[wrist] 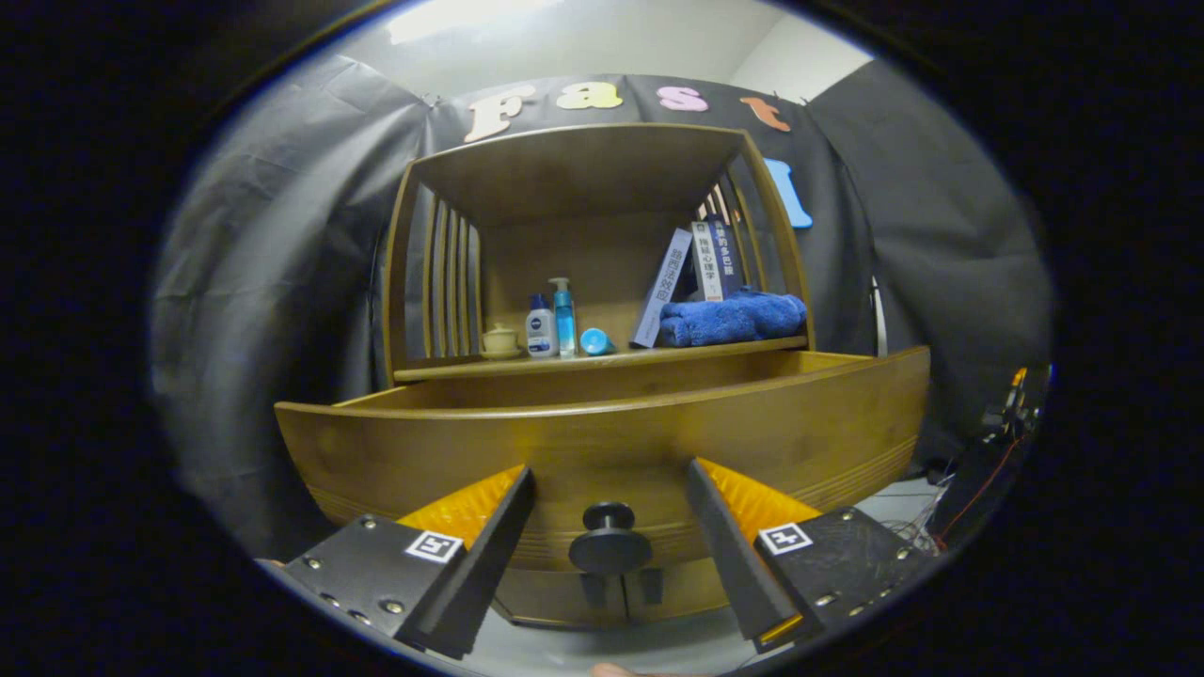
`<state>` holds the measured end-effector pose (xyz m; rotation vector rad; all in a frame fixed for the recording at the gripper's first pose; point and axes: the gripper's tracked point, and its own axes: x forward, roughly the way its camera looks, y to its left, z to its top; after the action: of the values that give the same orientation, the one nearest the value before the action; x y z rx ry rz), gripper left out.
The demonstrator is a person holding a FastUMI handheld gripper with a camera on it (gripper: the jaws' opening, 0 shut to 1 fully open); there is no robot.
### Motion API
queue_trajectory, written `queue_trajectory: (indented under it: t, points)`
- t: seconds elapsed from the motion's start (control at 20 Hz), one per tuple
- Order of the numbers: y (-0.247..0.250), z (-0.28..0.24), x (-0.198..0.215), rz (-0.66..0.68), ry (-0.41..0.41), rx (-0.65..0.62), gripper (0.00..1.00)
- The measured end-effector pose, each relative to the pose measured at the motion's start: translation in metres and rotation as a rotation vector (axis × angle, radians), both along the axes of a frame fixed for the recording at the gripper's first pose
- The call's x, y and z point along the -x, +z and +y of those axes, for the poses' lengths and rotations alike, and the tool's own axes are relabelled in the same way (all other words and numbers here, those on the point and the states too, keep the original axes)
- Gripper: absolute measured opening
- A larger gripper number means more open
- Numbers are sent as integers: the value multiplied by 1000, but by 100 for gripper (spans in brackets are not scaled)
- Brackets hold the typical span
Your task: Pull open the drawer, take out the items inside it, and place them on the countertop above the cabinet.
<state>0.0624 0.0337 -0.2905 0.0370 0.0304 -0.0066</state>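
Observation:
The wooden drawer [602,437] stands pulled out from the cabinet, its front panel close ahead of me. Its dark round knob [609,541] sits between my two fingers, with a gap on each side. My gripper [609,489] is open and touches nothing. The drawer's inside is hidden behind its front panel. Above it runs the countertop [602,360], a wooden shelf inside an open-fronted hutch.
On the countertop stand a small lidded cup [499,340], a white bottle [540,327], a blue pump bottle [563,318], a blue cap [594,341], a folded blue towel [732,318] and leaning books [691,273]. Cables and equipment [988,451] lie at the right.

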Motion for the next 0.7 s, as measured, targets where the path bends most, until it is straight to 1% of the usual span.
queue_trajectory:
  t: [0.1,0.25,0.3,0.7]
  points:
    - [-1,3,0,0,1,-14,99]
    - [0,0,2,-29,2,6,99]
    - [0,0,8,-30,1,-5,99]
    - [1,0,1,-35,-3,-19,99]
